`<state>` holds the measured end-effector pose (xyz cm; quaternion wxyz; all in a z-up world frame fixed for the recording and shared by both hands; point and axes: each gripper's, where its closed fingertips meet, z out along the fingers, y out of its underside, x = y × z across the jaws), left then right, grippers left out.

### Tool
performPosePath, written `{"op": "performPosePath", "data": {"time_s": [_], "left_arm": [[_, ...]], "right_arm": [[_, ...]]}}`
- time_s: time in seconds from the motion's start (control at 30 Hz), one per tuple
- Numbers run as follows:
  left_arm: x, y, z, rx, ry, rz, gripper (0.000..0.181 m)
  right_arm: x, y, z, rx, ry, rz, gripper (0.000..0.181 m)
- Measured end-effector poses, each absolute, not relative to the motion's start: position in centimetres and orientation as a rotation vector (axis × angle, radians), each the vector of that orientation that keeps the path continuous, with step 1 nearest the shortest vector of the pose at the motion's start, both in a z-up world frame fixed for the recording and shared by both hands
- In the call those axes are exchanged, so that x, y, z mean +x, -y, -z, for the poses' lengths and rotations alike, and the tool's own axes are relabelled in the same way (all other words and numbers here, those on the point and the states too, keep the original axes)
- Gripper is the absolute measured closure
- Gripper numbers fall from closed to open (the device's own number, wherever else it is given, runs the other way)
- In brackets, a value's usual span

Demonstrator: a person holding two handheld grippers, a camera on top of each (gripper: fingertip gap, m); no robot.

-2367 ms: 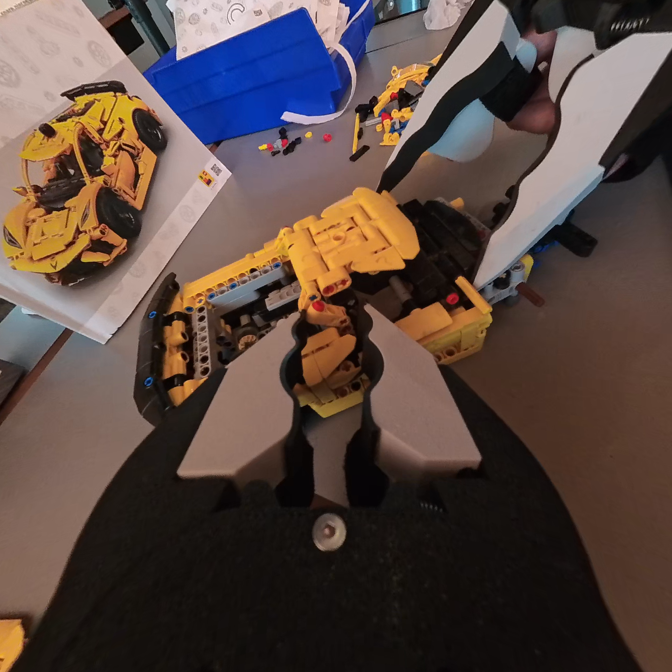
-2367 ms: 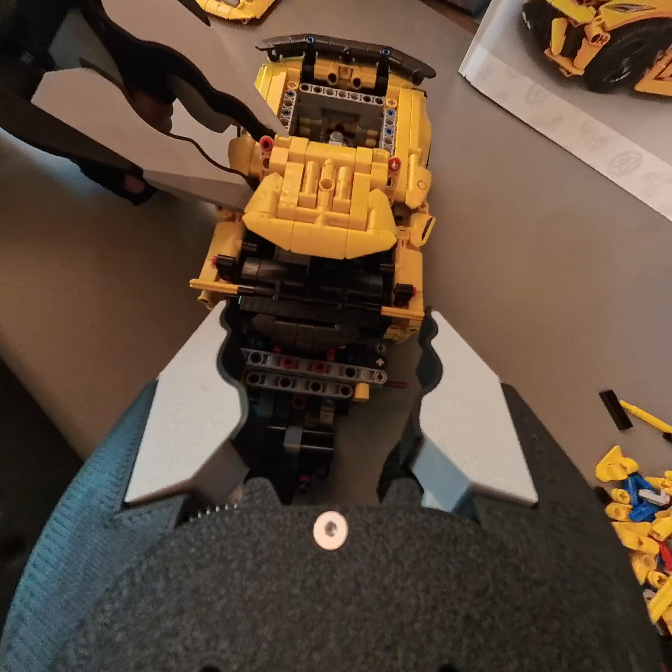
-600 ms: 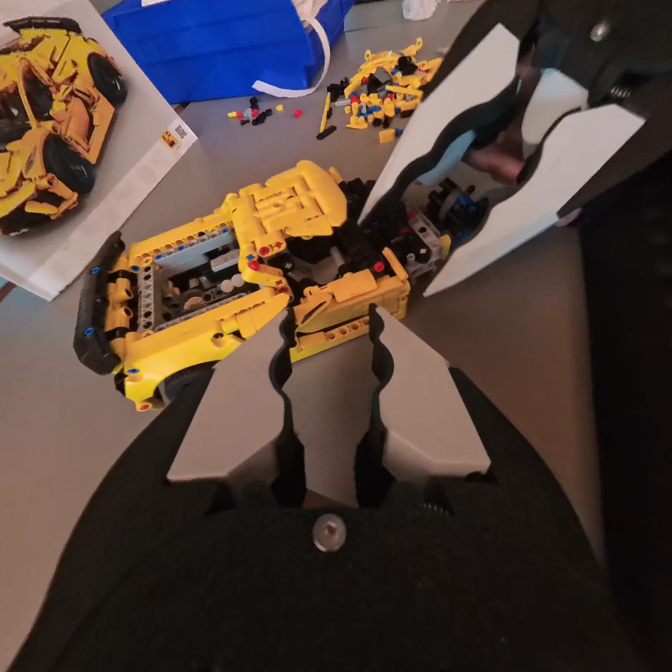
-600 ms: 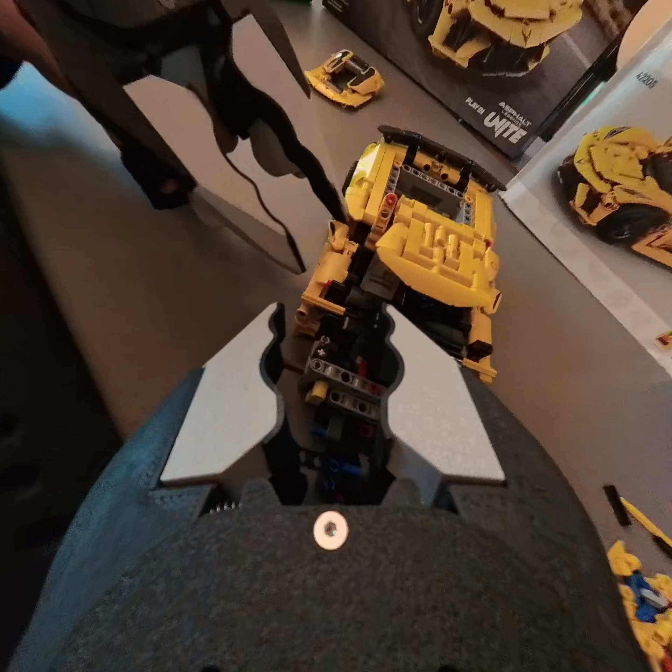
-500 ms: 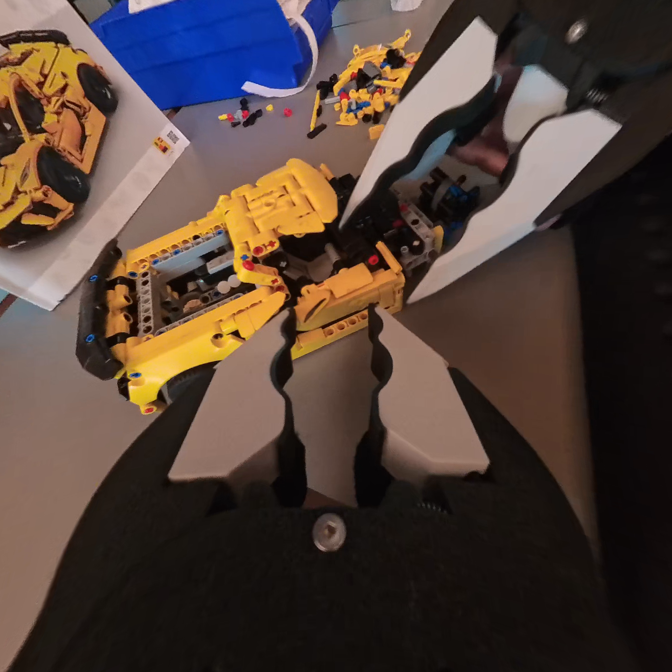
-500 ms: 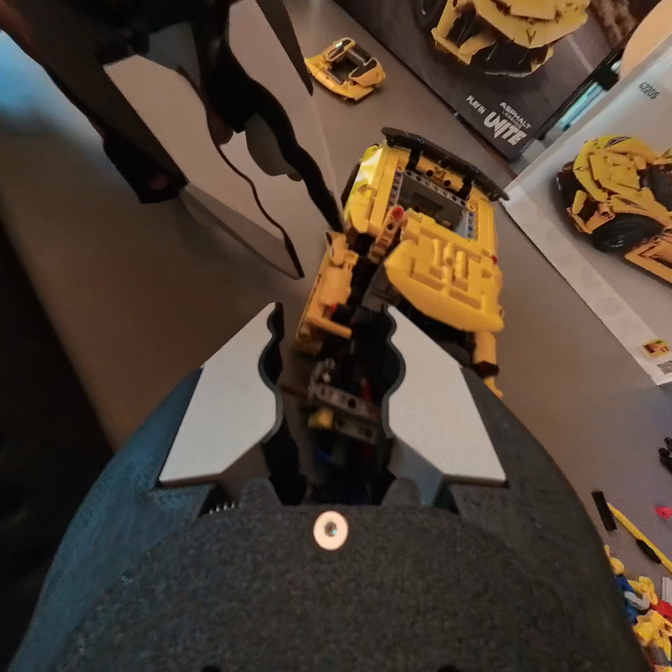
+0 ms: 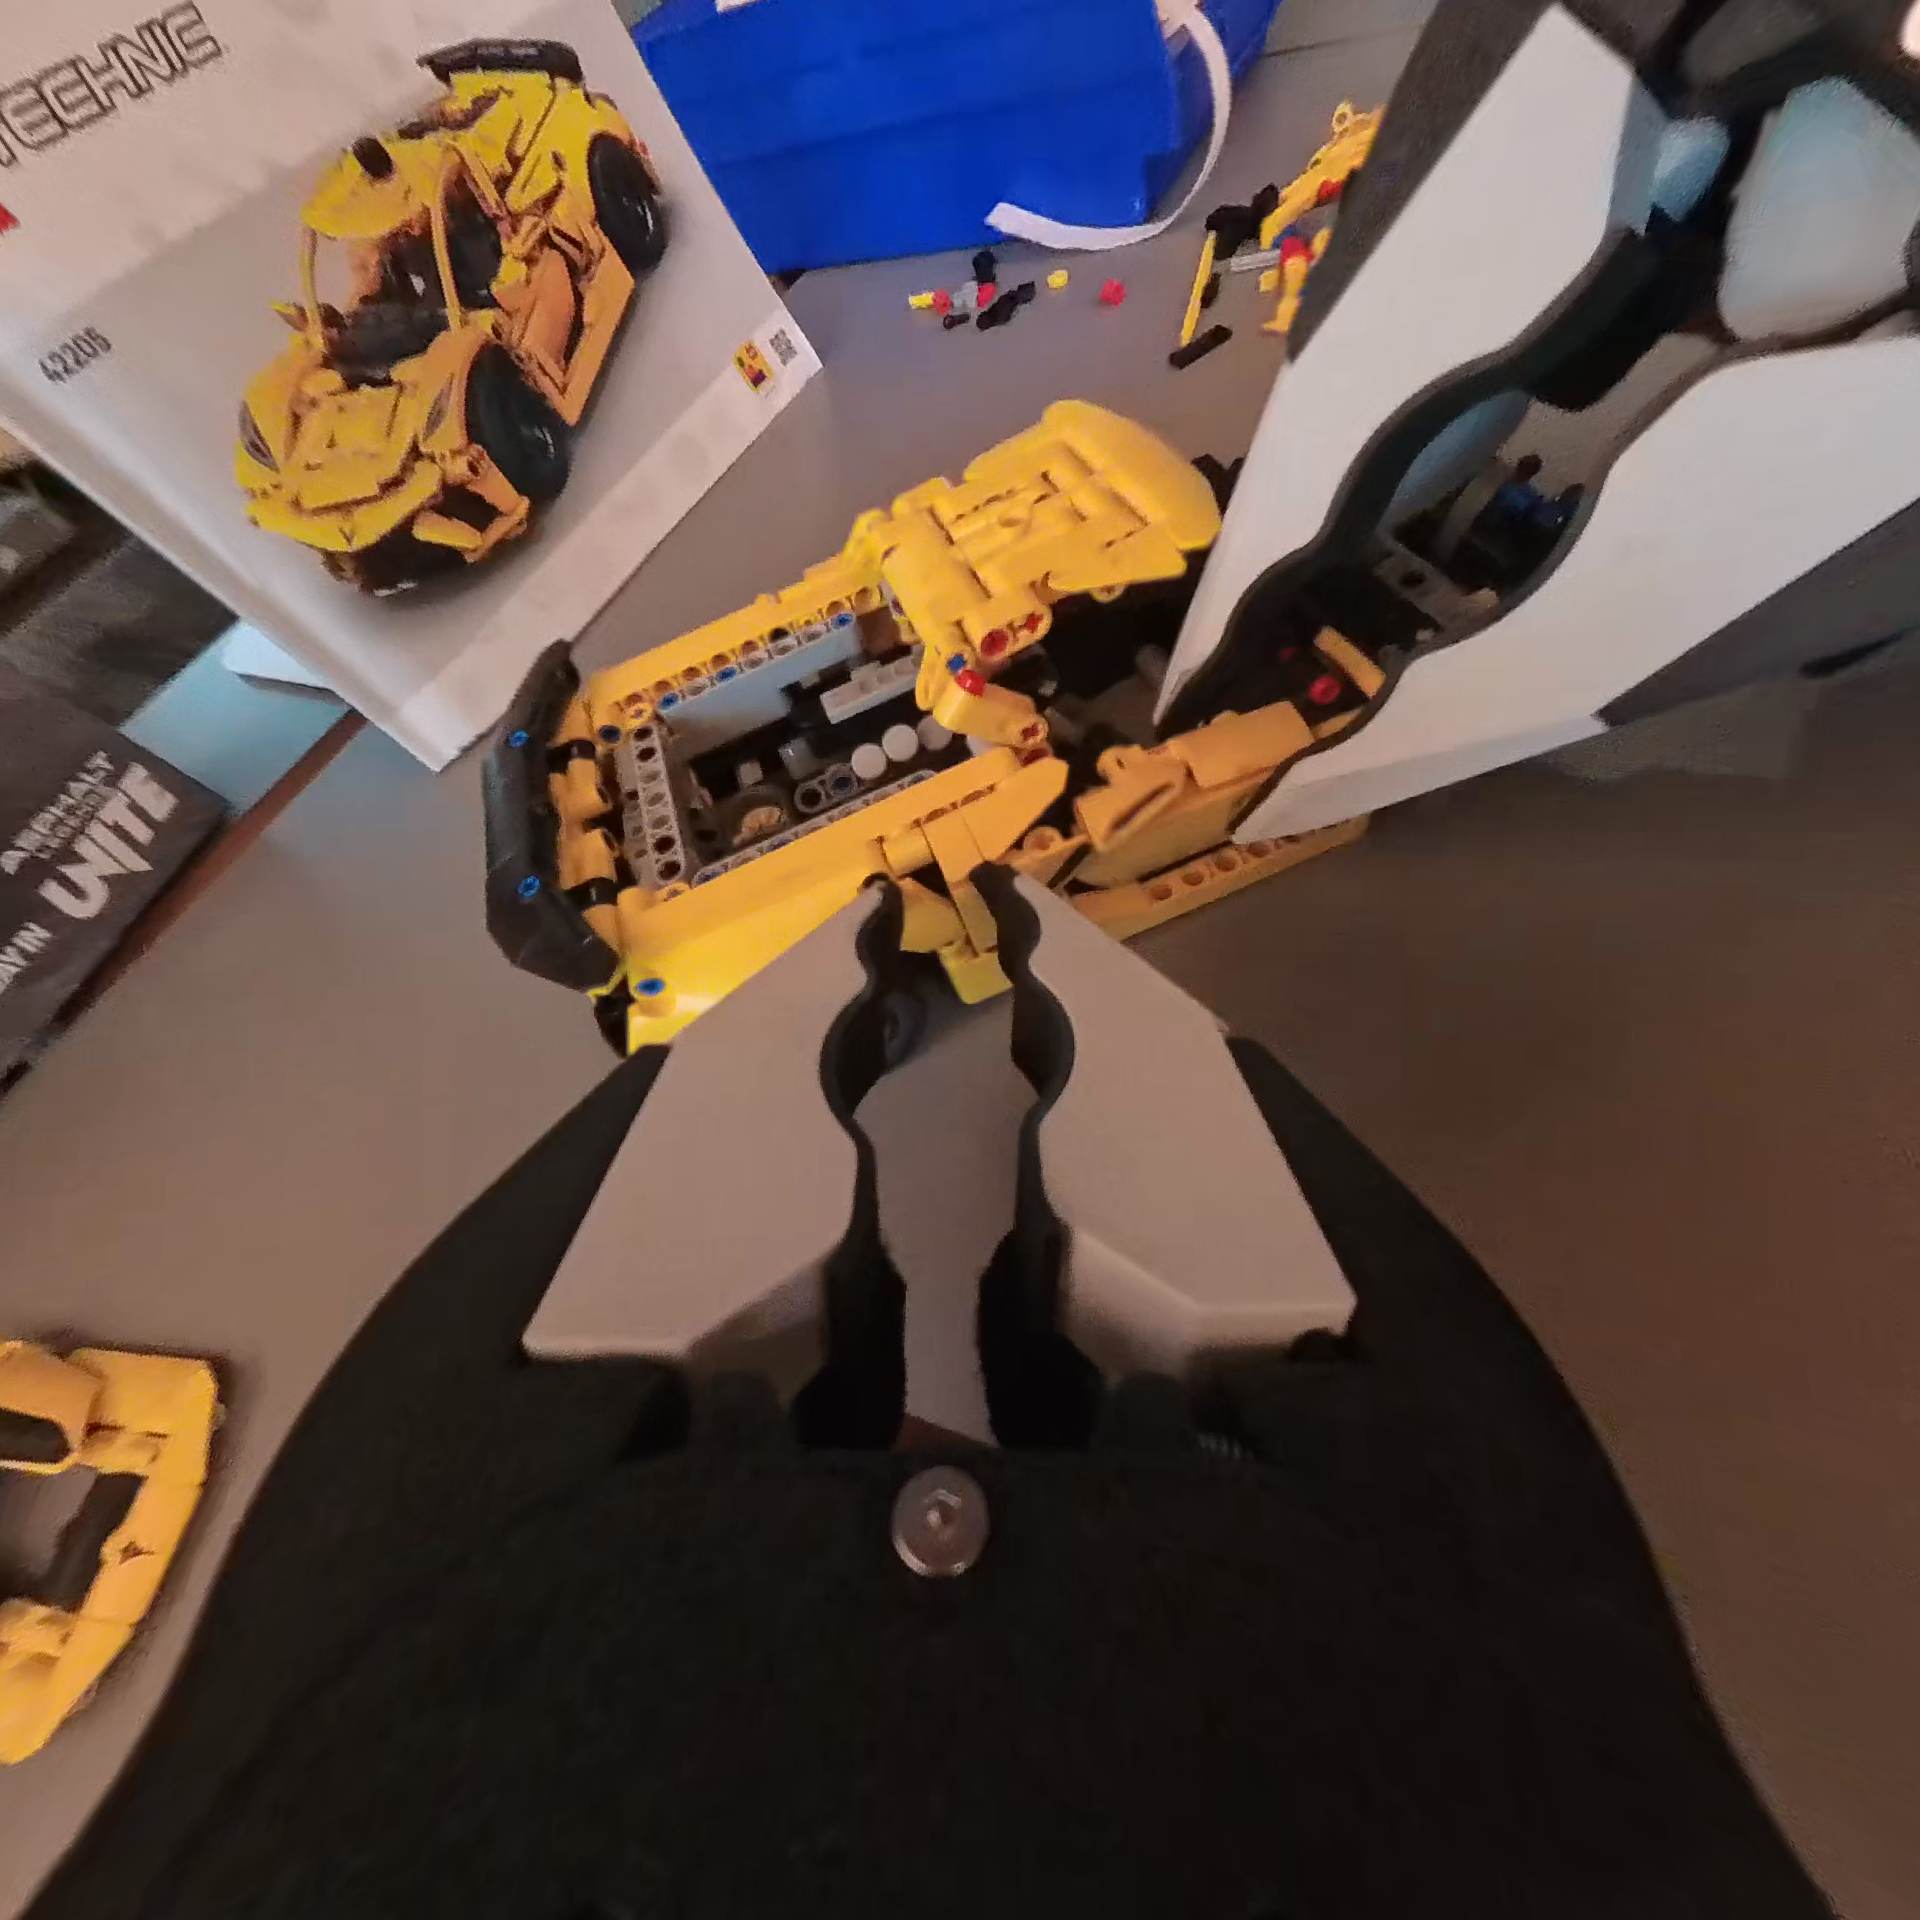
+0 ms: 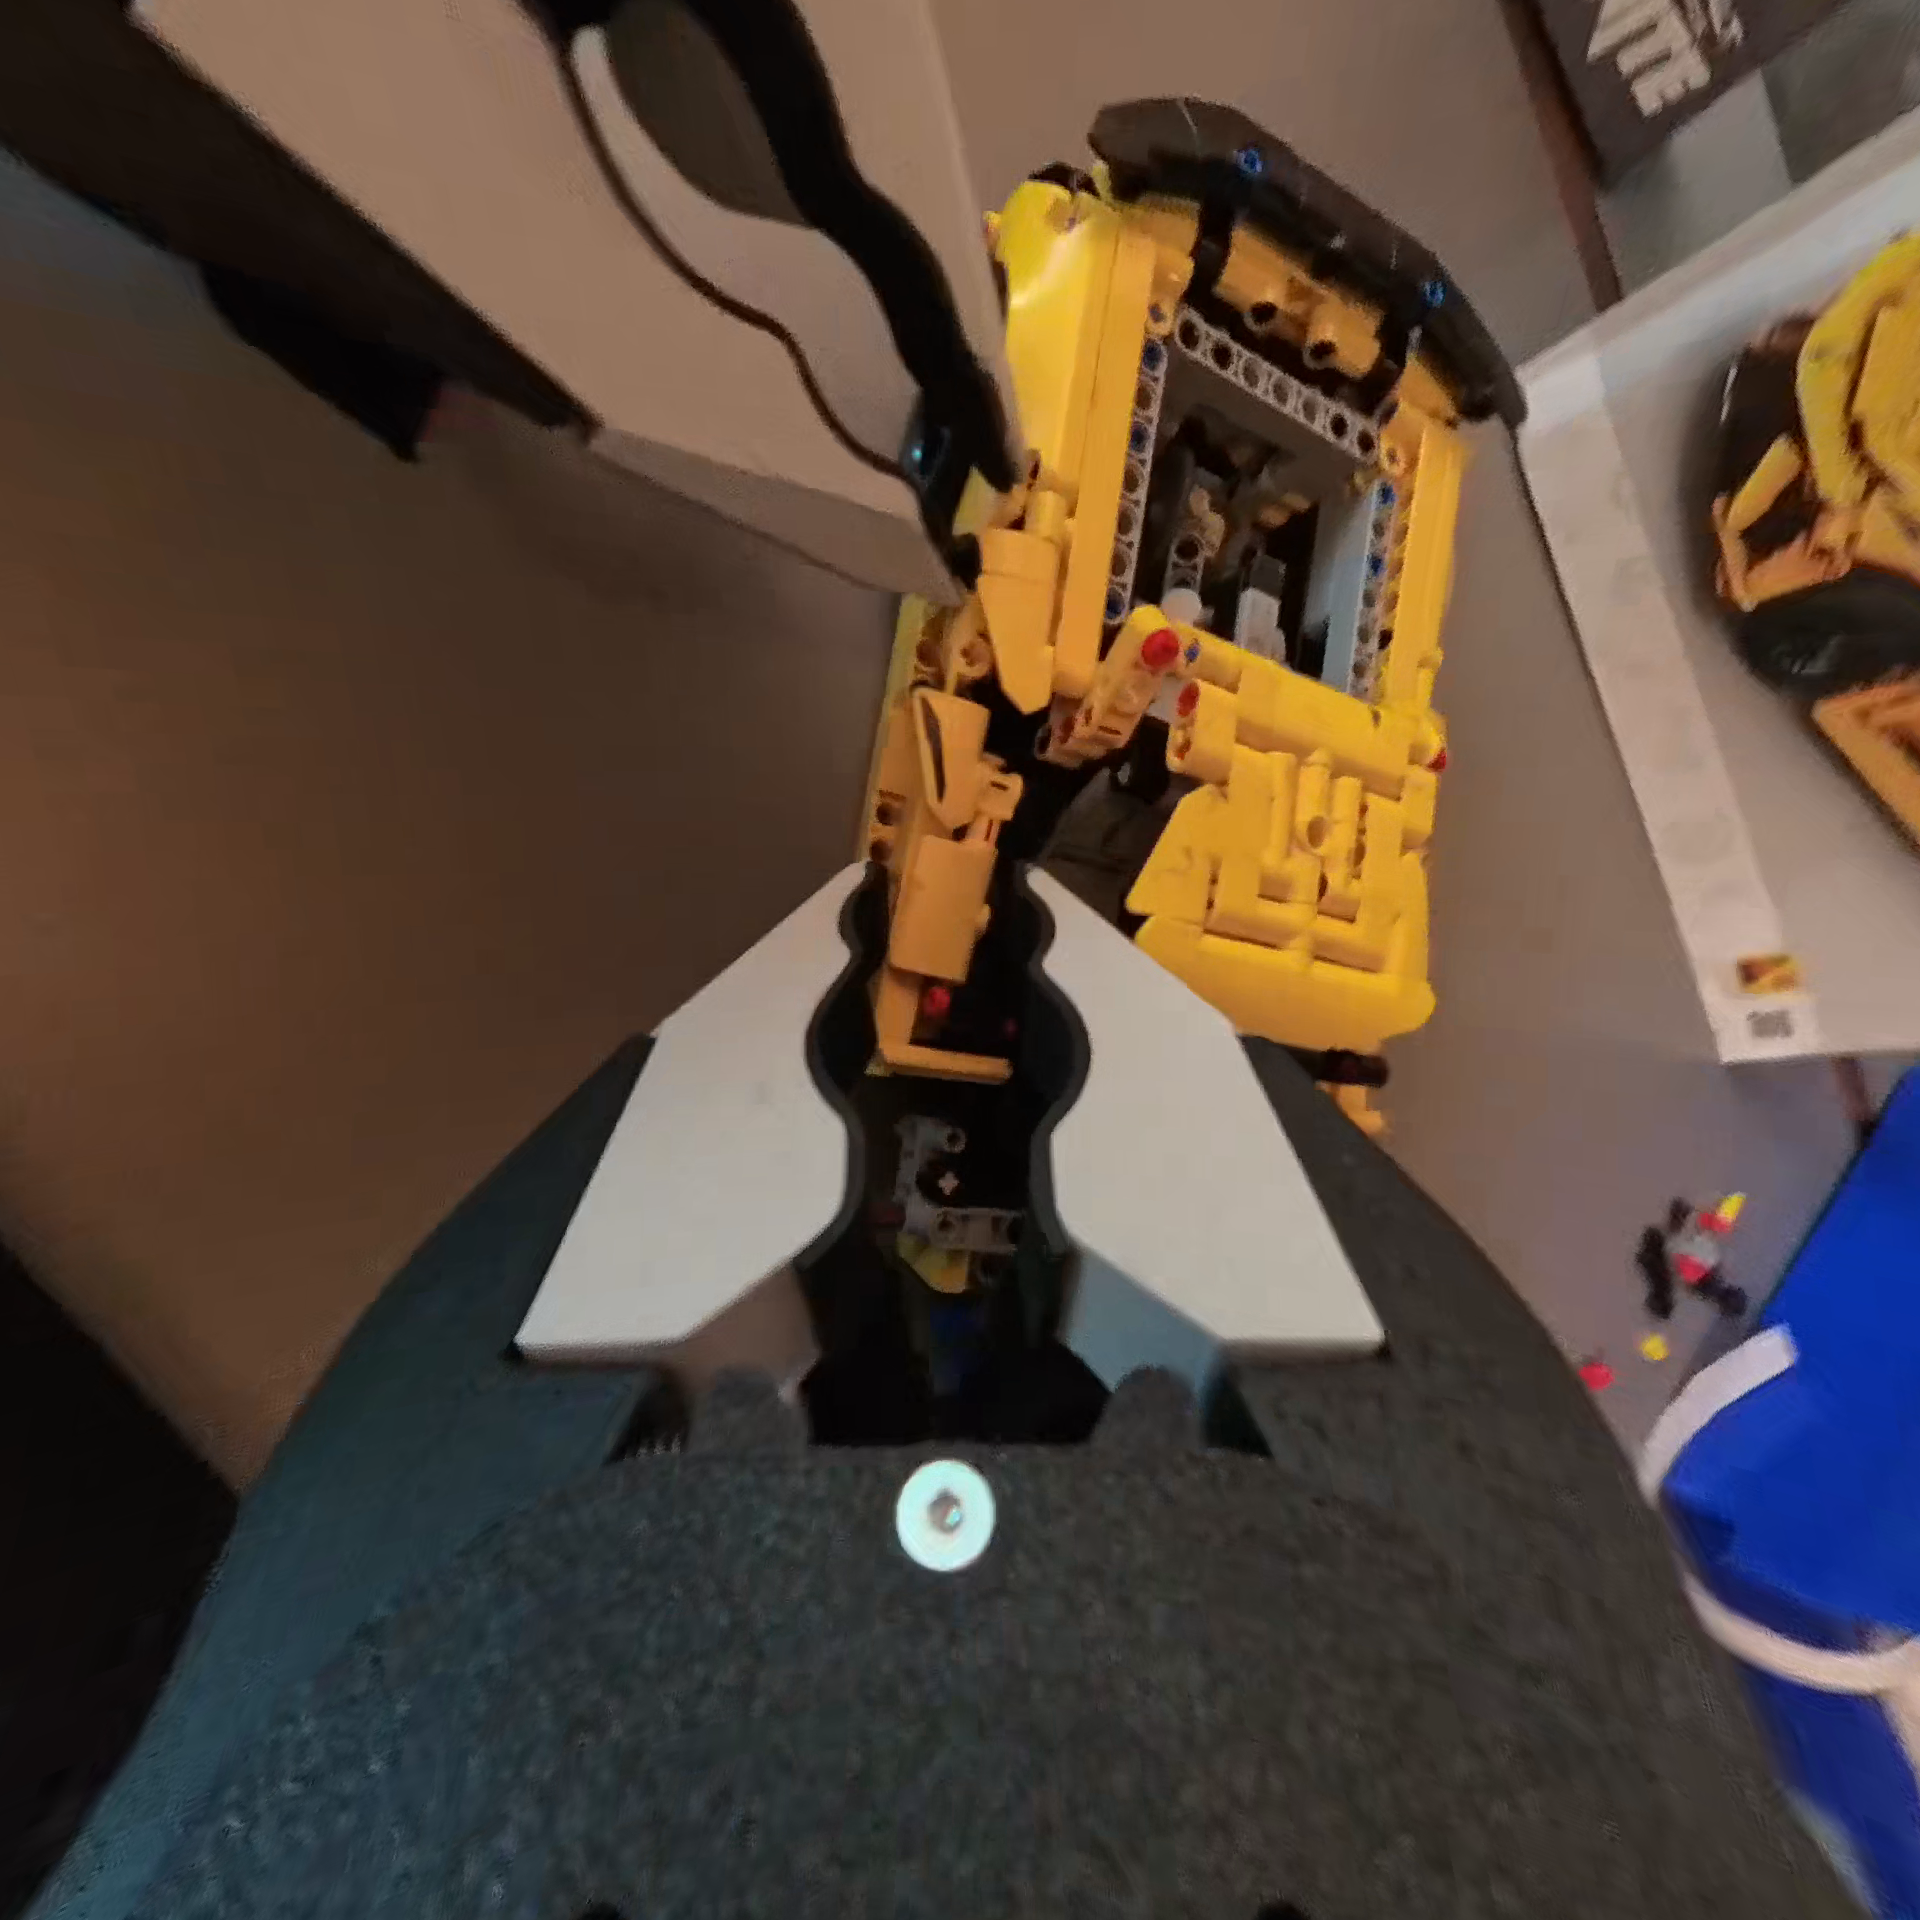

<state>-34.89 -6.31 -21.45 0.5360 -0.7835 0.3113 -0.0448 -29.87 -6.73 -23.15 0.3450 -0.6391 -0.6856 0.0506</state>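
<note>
A partly built yellow brick car (image 7: 1049, 530) with a black rear wing lies on the grey table (image 7: 1507, 1091). My left gripper (image 7: 940, 914) is shut on a yellow piece on the car's near side. My right gripper (image 8: 945, 904) is shut on the car's front end, around a yellow side panel and the black chassis. The car also shows in the right wrist view (image 8: 1278, 862), with its roof hanging to the right. The right gripper shows in the left wrist view (image 7: 1216, 769) at the upper right. The left gripper shows in the right wrist view (image 8: 971, 520) at the car's left side.
A booklet picturing the car (image 7: 364, 312) lies at the back left, with a dark box (image 7: 83, 831) beside it. A blue bin (image 7: 914, 125) stands behind. Loose small pieces (image 7: 987, 296) and a pile of yellow parts (image 7: 1278, 239) lie near the bin. A small yellow sub-assembly (image 7: 83, 1507) lies at the near left. The gap from one gripper's tips to the other's is roughly 6 centimetres. The right gripper is farther from the small yellow sub-assembly (image 7: 83, 1507), some 30 centimetres, than the left, some 25 centimetres.
My left gripper has moved in to the car's side and closed on a yellow piece. My right gripper has closed tighter on the front end. The car has turned and tilted.
</note>
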Motion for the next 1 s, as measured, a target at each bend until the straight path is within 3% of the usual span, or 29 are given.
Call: {"op": "performPosePath", "data": {"time_s": [0.17, 0.3, 0.47, 0.67, 0.87, 1.0], "left_arm": [[-34.3, 6.7, 21.5, -1.869, -0.769, 0.127, 0.168], [-34.0, 6.7, 21.9, -1.875, -0.799, 0.102, 0.181], [-33.7, 6.9, 22.0, -1.870, -0.803, 0.122, 0.181], [-33.6, 7.3, 21.9, -1.887, -0.793, 0.158, 0.179], [-31.6, 12.3, 19.6, -1.791, -0.849, 0.500, 0.145], [-29.0, 13.6, 20.6, -1.803, -1.013, 0.568, 0.124]], "right_arm": [[-28.9, 7.7, 22.8, -1.438, 1.940, -0.219, 0.164], [-28.3, 9.0, 22.7, -1.341, 2.020, -0.450, 0.166], [-28.1, 10.9, 22.3, -1.299, 2.062, -0.728, 0.167], [-28.2, 13.0, 22.5, -1.106, 2.163, -0.664, 0.166], [-24.9, 12.7, 19.7, -1.355, 1.946, -0.866, 0.130], [-21.4, 8.2, 21.0, -1.545, 1.731, -0.758, 0.116]]}}
